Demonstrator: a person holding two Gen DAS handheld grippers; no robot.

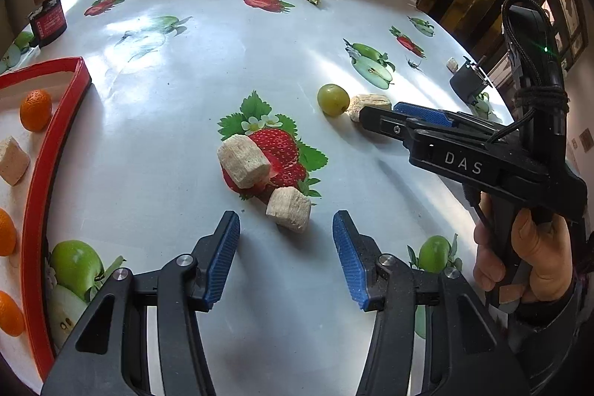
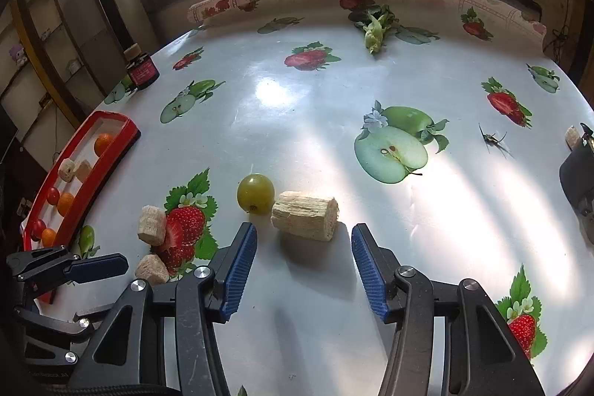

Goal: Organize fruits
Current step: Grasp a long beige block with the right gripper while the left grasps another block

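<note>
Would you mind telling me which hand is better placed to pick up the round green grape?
The right. Its tool stands open just short of the round green grape, which touches the pale fibrous cylinder. The left tool faces two pale chunks nearer the red tray.

Left wrist view: sits behind left tongs [image 1: 286,247], looks steeply down at desk [image 1: 178,121], close; tray [image 1: 41,151] at left edge, right tongs [image 1: 375,115] entering from right. Right wrist view: behind right tongs [image 2: 304,266], tilted down, close, window beyond desk [image 2: 315,106]. Shared: grape [image 1: 333,99] [image 2: 255,193], cut chunks [image 1: 243,160] [image 2: 151,224], tray [image 2: 122,136].
</note>
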